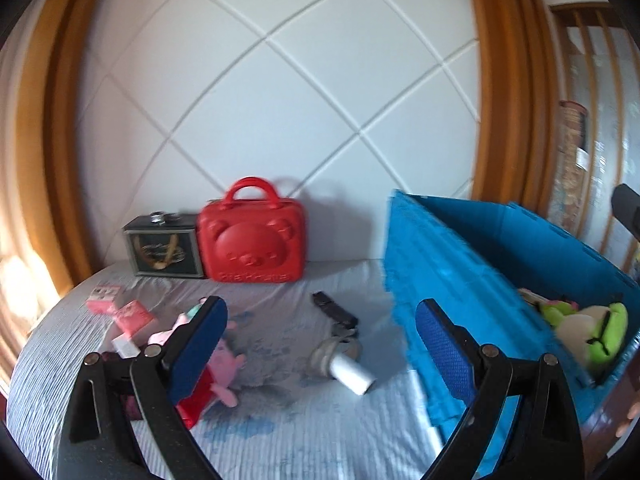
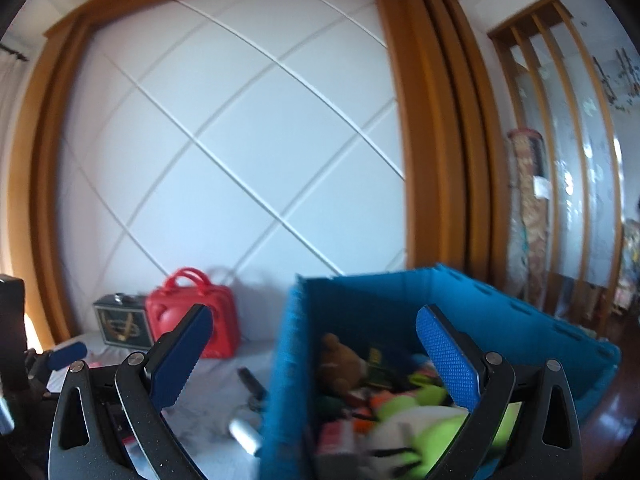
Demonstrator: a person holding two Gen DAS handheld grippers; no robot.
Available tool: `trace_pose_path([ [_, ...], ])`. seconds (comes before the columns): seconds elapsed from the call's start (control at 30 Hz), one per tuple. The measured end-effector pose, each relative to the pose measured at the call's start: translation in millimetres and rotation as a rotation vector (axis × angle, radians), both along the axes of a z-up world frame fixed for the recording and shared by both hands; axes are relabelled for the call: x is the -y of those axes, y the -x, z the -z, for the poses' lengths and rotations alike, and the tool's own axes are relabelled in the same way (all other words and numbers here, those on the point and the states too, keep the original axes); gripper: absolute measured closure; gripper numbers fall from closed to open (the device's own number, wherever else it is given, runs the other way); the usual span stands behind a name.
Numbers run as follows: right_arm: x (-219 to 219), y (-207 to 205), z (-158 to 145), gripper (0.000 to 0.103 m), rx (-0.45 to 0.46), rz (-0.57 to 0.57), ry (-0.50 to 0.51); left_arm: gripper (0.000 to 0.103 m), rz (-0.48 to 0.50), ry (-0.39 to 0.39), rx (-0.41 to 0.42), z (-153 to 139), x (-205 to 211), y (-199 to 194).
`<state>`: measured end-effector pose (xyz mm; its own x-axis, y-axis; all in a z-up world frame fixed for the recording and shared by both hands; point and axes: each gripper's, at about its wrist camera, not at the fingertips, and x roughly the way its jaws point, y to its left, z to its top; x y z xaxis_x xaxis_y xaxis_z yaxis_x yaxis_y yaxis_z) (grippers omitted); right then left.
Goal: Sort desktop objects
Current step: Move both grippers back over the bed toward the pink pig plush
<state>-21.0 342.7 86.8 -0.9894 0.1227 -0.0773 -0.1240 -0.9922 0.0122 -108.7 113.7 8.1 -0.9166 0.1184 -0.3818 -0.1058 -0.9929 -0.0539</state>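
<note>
Between picks: right gripper [image 2: 314, 344] gapes empty over the blue crate [image 2: 280, 360], left gripper [image 1: 320, 320] spread wide; next likely the lint roller [image 1: 344, 368].

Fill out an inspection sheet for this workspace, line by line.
Surface: bed sheet, pale striped, wrinkled, with a darker patch near the middle.
Job's things: blue crate at the right, already holding a green and white plush and other toys; pink plush, pink cards, white roller and a dark slim object still on the sheet.
Clutter: red bear case and dark box against the wall.
Grippers: left gripper open, empty, over the sheet; right gripper open, empty, over the crate.
Cables: nothing seen.
Surroundings: white padded wall panel in a wooden frame.
</note>
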Motion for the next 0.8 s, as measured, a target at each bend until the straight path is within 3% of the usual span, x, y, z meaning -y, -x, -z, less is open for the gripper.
trace_pose_path([
  [0.3,107,33,21,0.0,0.015,-0.18,-0.127,0.006,-0.253,0.024,0.054,22,119,7],
  [0.6,177,96,78,0.0,0.215,-0.37,-0.052,0.007,-0.39,0.035,0.26,80,213,27],
  [0.8,196,138,135,0.0,0.411,-0.395,-0.077,0.007,-0.393,0.011,0.404,131,217,47],
])
